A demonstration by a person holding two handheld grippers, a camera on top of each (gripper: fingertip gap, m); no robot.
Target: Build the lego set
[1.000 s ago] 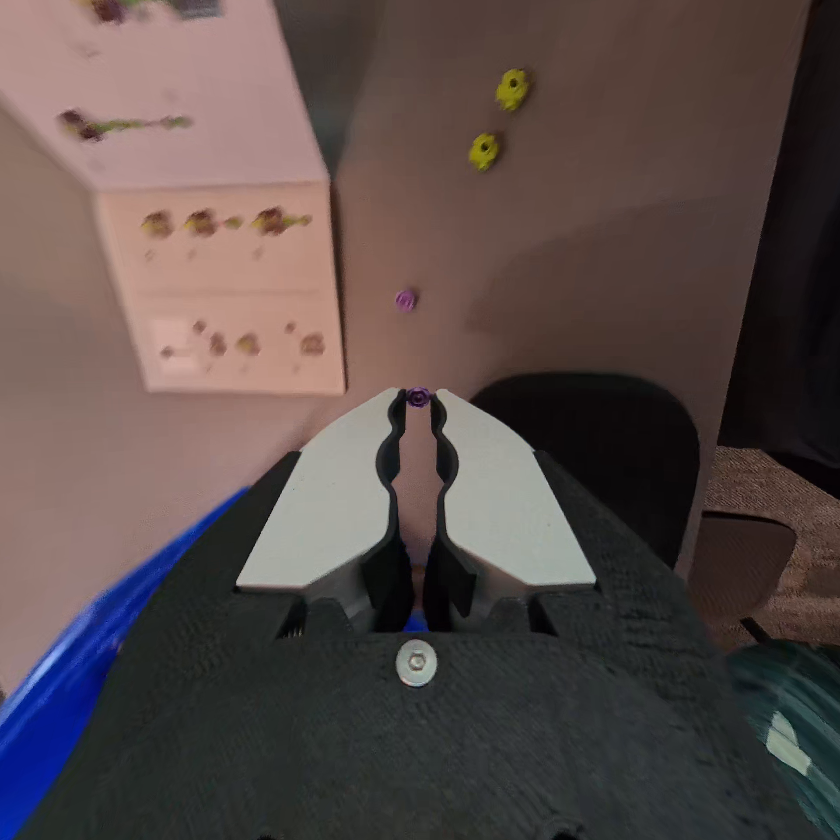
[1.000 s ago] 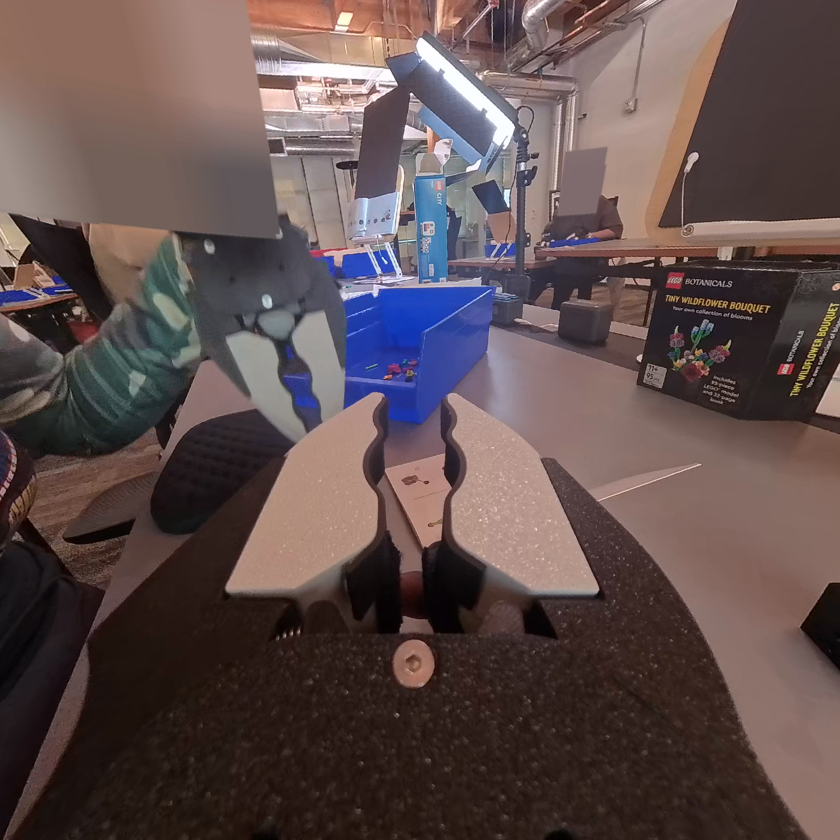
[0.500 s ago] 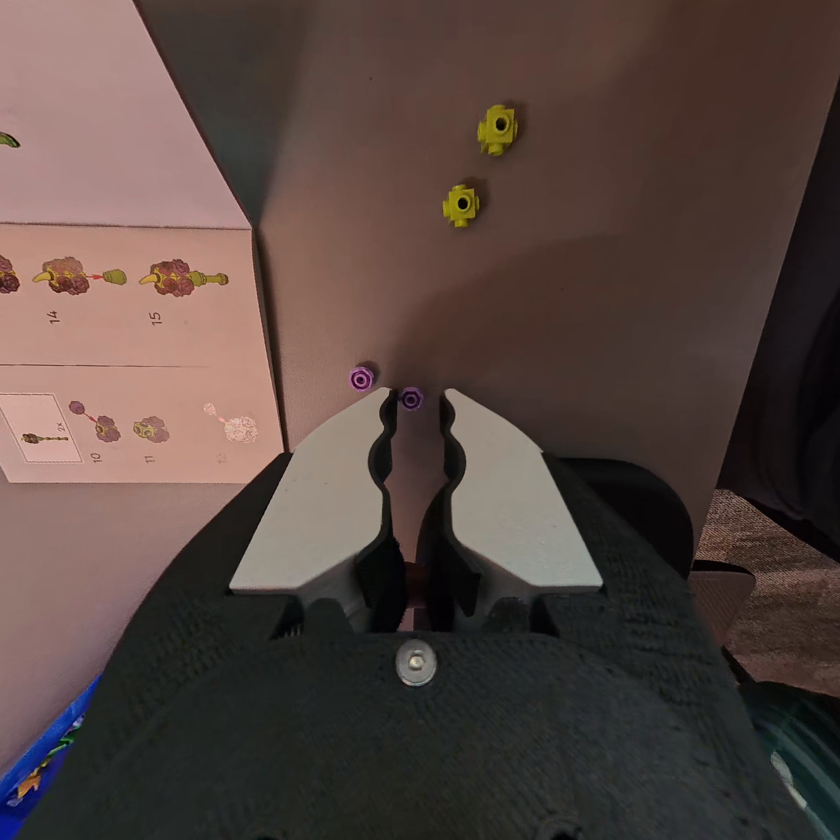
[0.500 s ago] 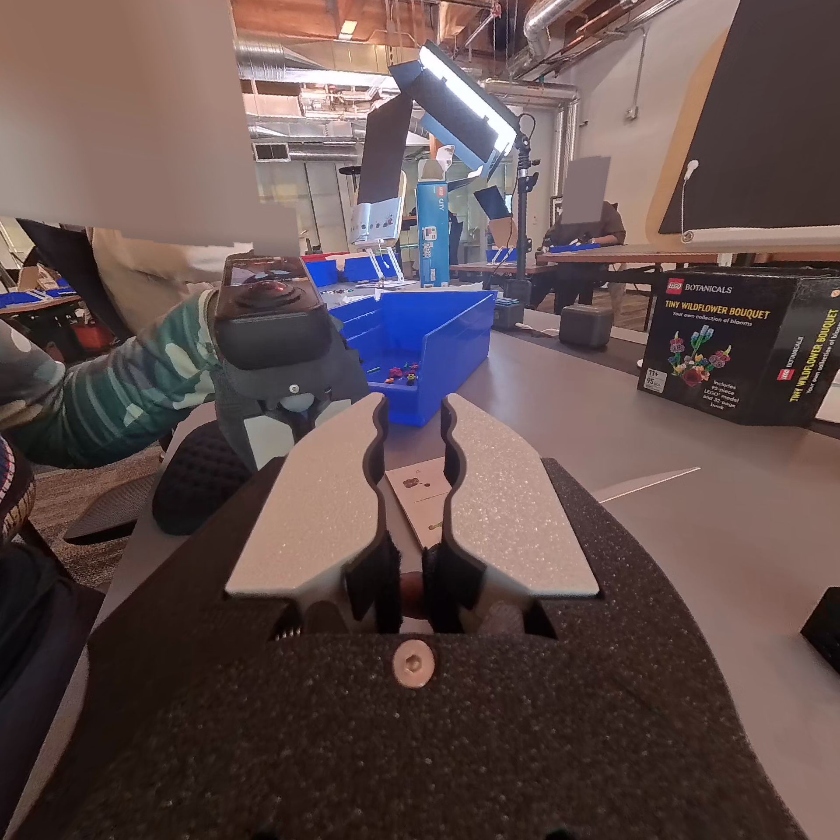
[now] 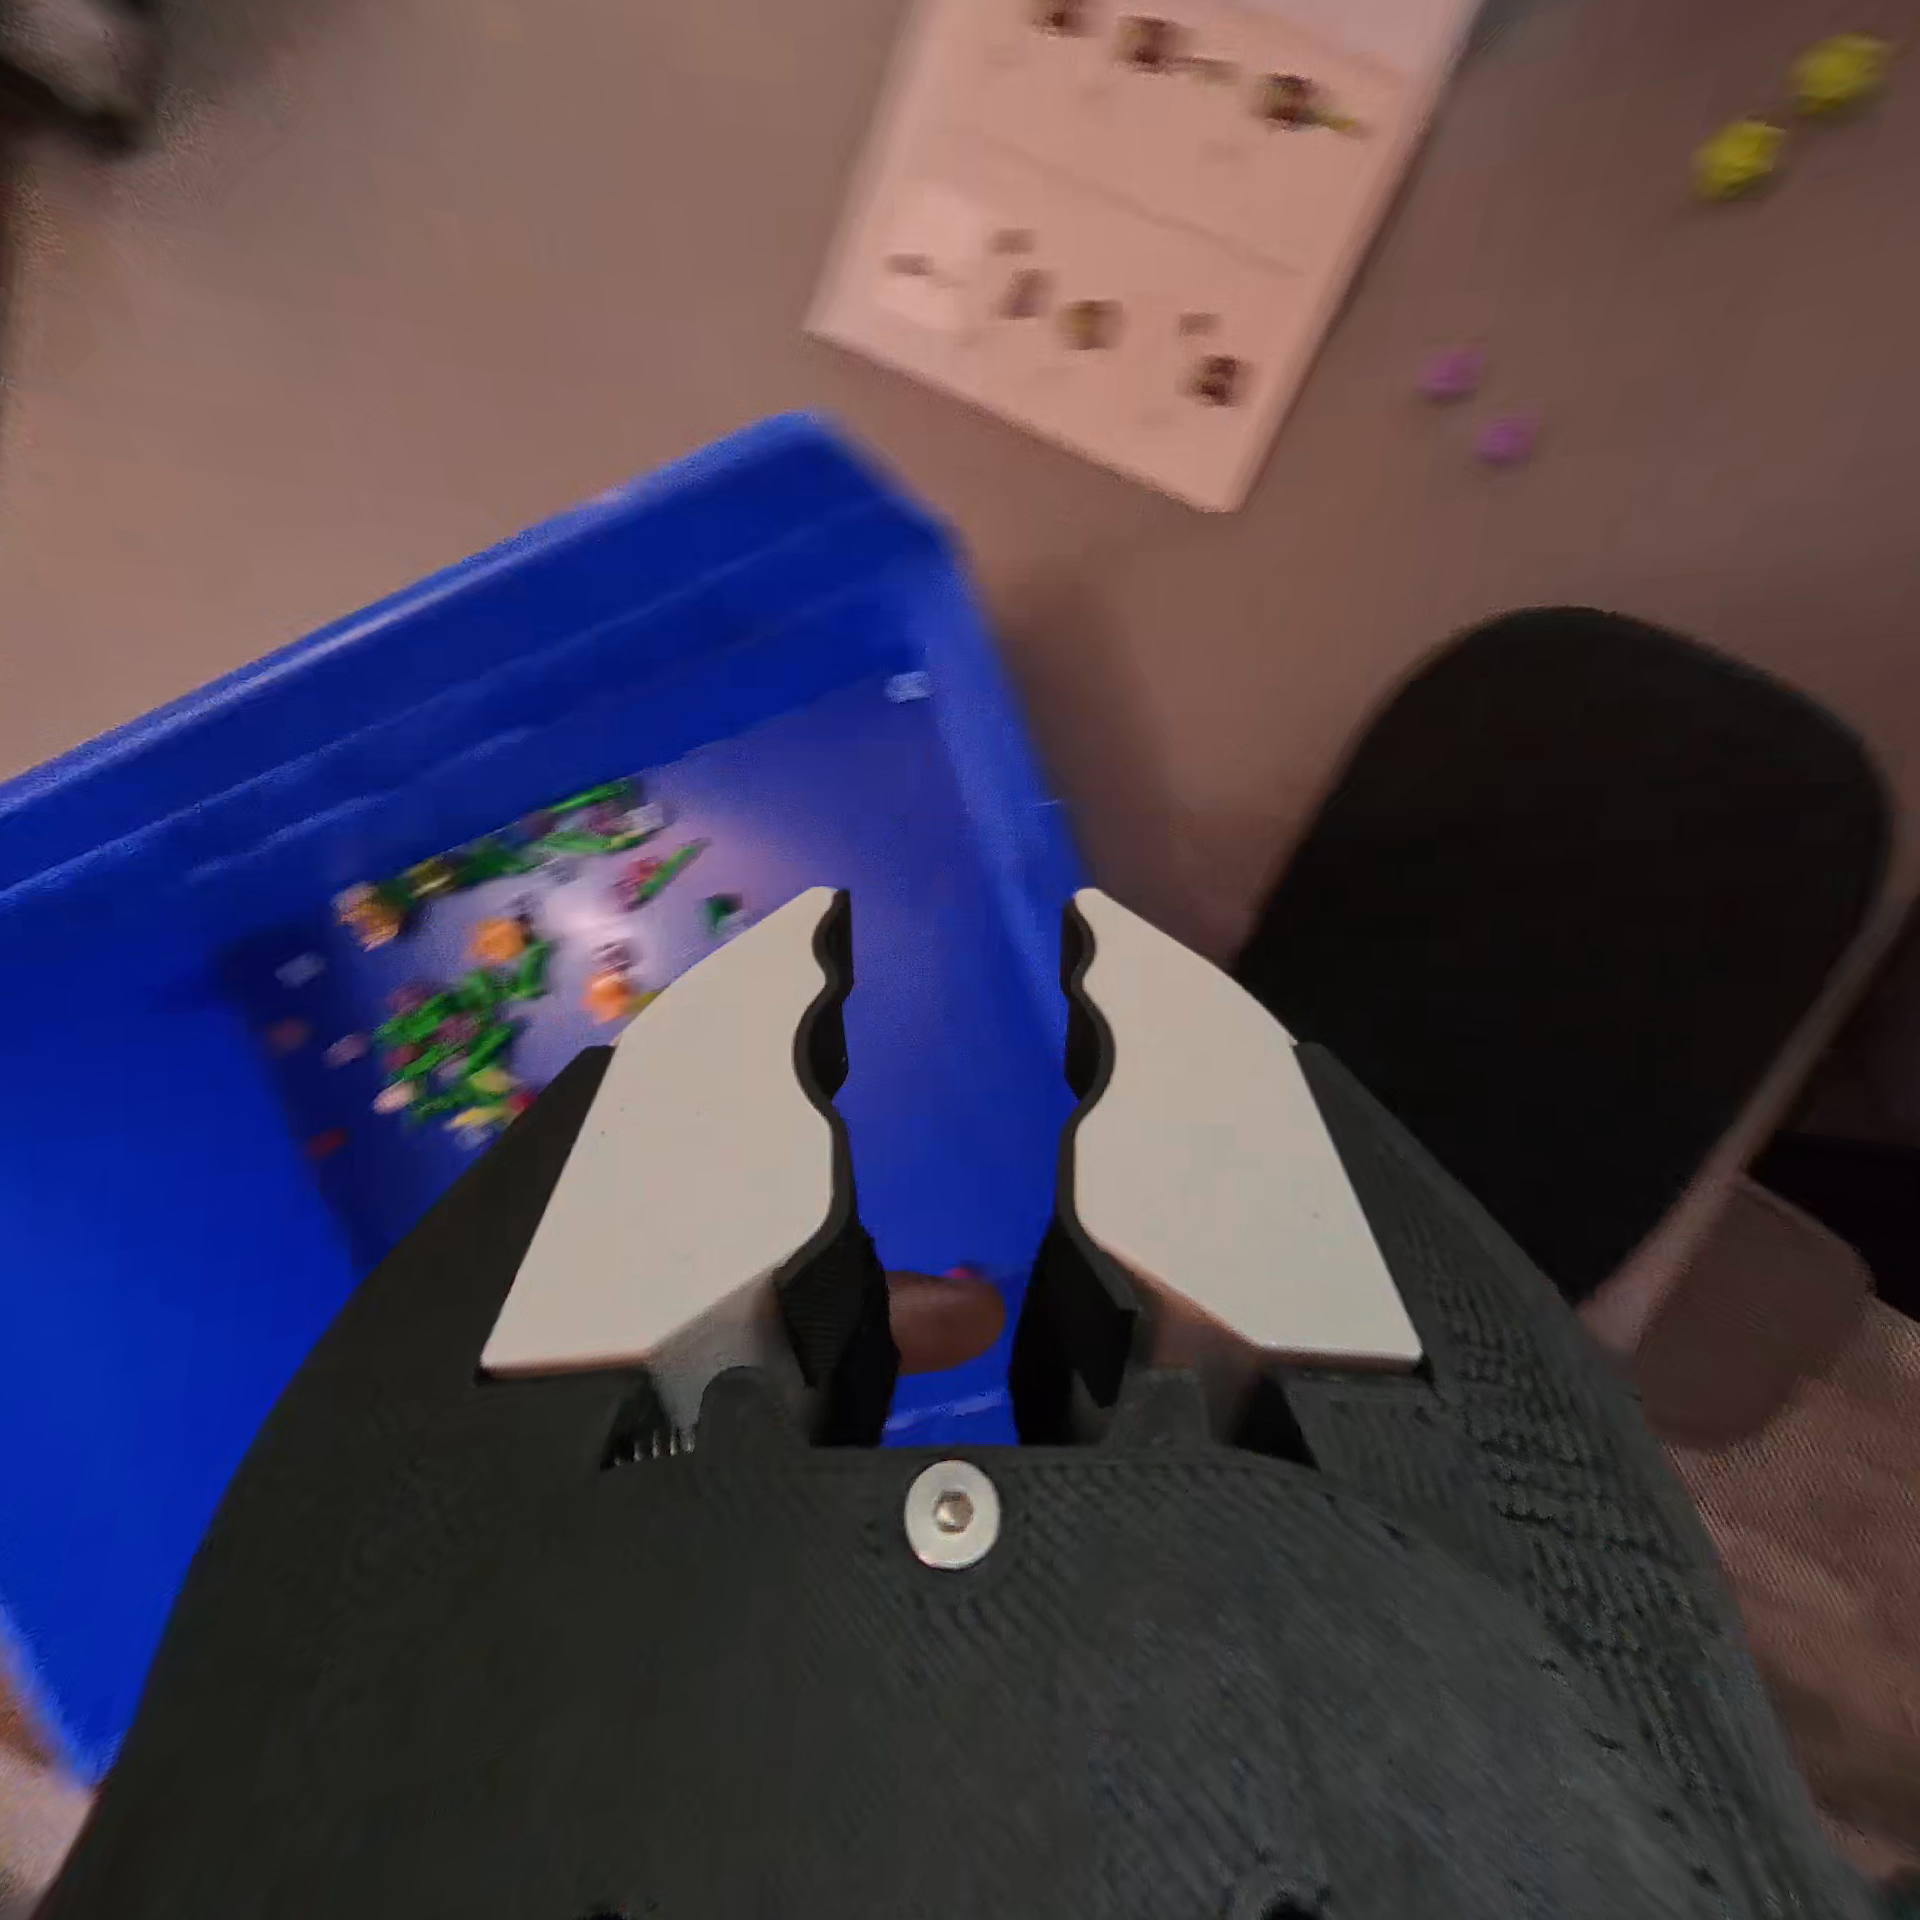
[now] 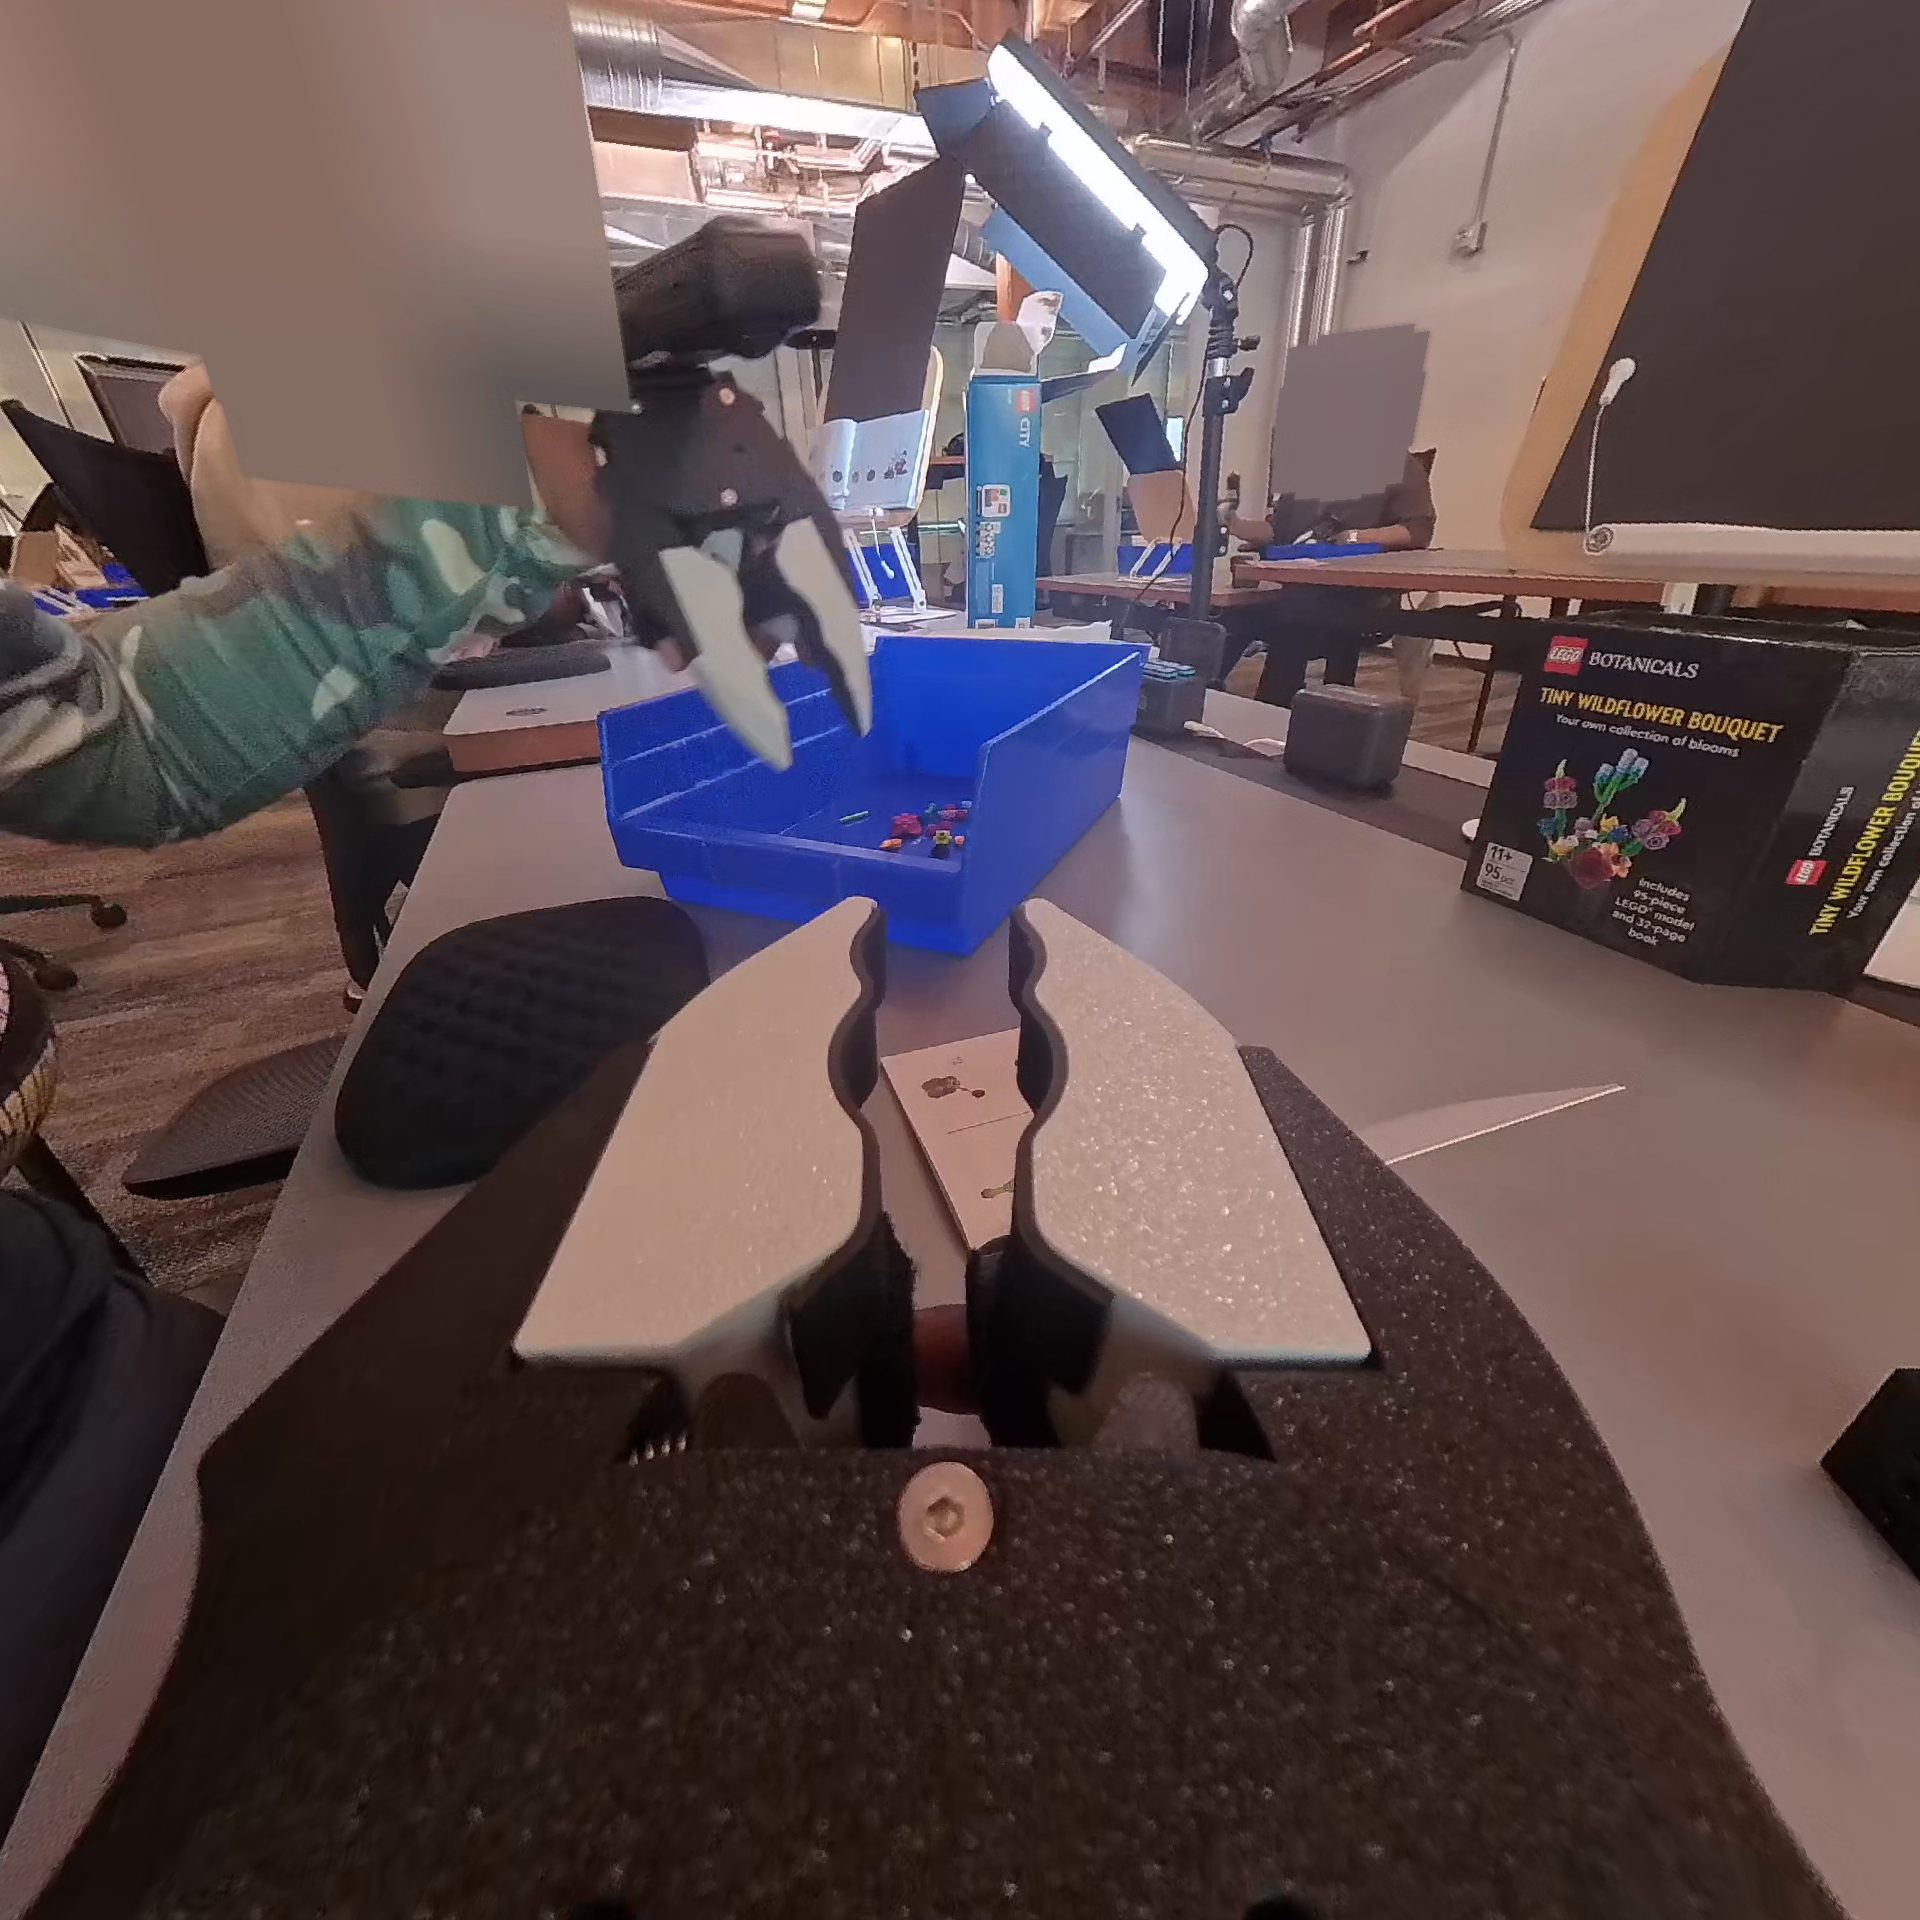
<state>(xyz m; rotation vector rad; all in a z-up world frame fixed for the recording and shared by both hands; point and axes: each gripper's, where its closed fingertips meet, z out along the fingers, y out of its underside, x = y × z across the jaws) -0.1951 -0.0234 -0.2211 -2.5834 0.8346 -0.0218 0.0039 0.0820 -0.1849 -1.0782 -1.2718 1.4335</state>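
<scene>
My left gripper point(image 5: 948, 925) is open and empty, held in the air above the blue bin point(image 5: 499, 665), which holds several small loose pieces point(image 5: 468, 987). It also shows in the right wrist view point(image 6: 816, 743), over the bin point(image 6: 1049, 821). The instruction booklet point(image 5: 1101, 239) lies open on the table. Two purple pieces point(image 5: 1475, 405) and two yellow pieces point(image 5: 1777, 114) lie to its right. My right gripper point(image 6: 945, 925) is open and empty, low over the table above the booklet point(image 6: 956, 1122).
A black set box point(image 6: 1704, 790) stands on the table at the right. A black chair point(image 5: 1558, 914) sits at the table's edge beside the bin. A small black object point(image 6: 1881, 1455) lies at the far right. A light stand and other tables are behind. About 25 centimetres separates my left fingertips from my right.
My left gripper let go of a purple piece beside the other one on the table, opened wider, then rose and swung left over the blue bin. The right gripper has stayed put.
</scene>
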